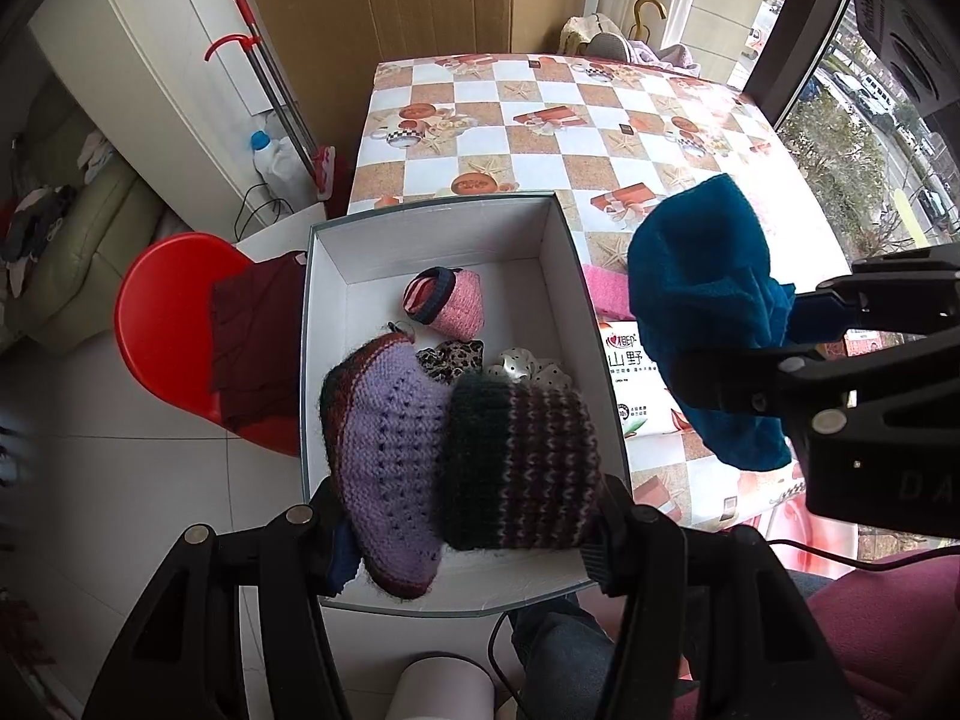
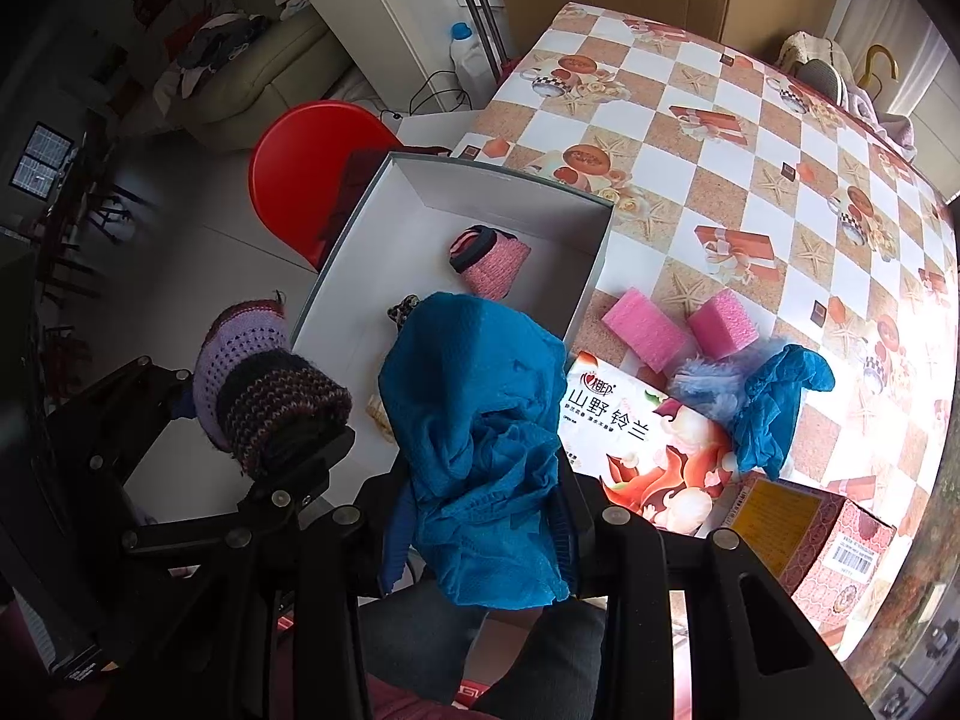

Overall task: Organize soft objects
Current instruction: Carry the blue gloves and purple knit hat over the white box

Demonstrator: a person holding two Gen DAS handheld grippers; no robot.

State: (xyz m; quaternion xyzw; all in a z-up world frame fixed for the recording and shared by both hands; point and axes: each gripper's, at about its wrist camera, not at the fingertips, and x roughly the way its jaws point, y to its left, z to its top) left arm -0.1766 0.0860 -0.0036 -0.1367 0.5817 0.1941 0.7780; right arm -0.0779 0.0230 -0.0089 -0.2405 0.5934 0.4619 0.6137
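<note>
While the left gripper hangs over the near end of the white box, its jaws are clamped on a knitted purple and dark striped woolly piece. Beside it, the right gripper pinches a crumpled blue cloth above the box's right edge and the checked table. Inside the box lie a rolled pink sock, a leopard-print scrunchie and a pale scrunchie. Two pink sponges and another blue cloth sit on the table near a printed tissue pack.
</note>
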